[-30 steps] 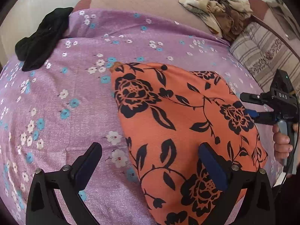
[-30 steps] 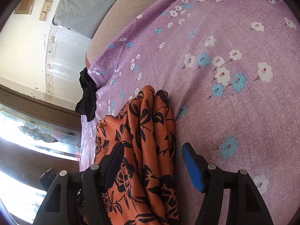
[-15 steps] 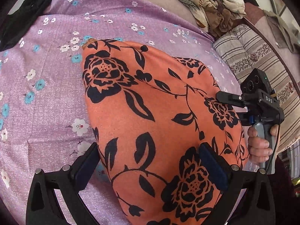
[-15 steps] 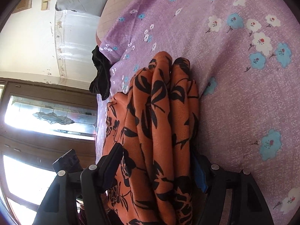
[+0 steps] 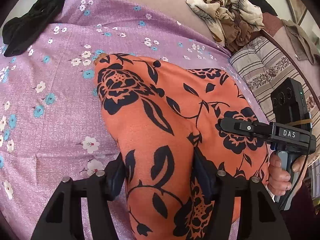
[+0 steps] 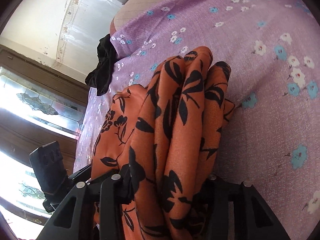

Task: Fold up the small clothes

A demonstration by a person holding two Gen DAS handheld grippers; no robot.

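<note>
A purple floral bedsheet (image 5: 60, 104) covers the bed, and on it, centre to 5 o'clock in the left wrist view, lies the orange garment with black flowers (image 5: 160, 124). A black cloth (image 5: 26, 26) sits at 10 o'clock, a beige crumpled cloth (image 5: 226, 14) at 1 o'clock. The left gripper (image 5: 160, 172) is closing – pads pinching a fold of the garment. The right gripper (image 6: 172, 182) is closing too, squeezing its bunched pleats.
</note>
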